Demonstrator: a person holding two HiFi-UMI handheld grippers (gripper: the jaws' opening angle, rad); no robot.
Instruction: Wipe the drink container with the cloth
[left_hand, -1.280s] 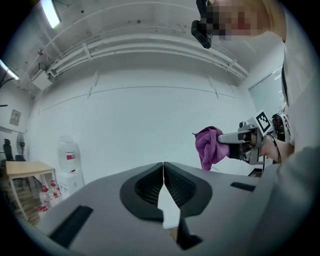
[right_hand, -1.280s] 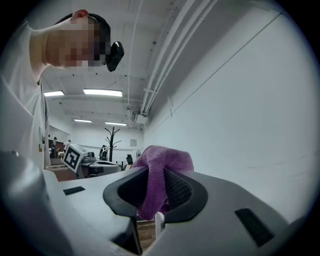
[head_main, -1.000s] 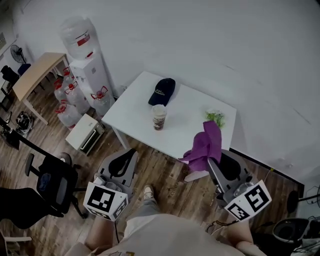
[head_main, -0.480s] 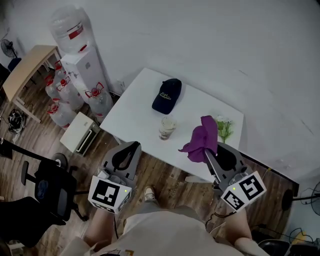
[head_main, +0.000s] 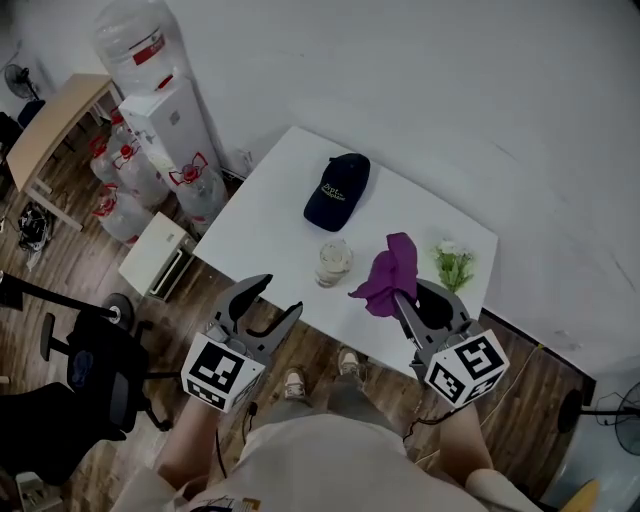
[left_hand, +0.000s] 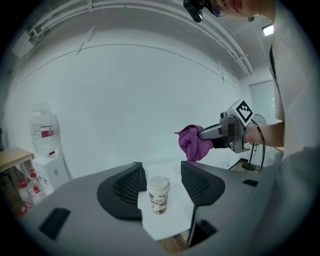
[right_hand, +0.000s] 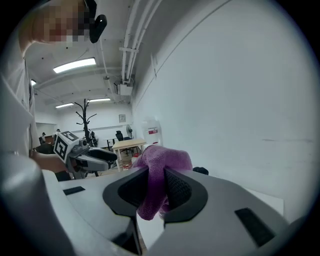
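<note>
At the white worktop's (head_main: 270, 230) near edge the left gripper (head_main: 280, 296) has its jaws opening, partway apart on nothing, the right gripper's (head_main: 405, 298) jaws clamp the purple cloth (head_main: 385, 278), and the lidded drink cup (head_main: 334, 260) stands beside that cloth.

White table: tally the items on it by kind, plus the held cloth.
cap: 1
lidded cup: 1
small plant: 1
purple cloth, clamped in the right gripper: 1
Total: 4
</note>
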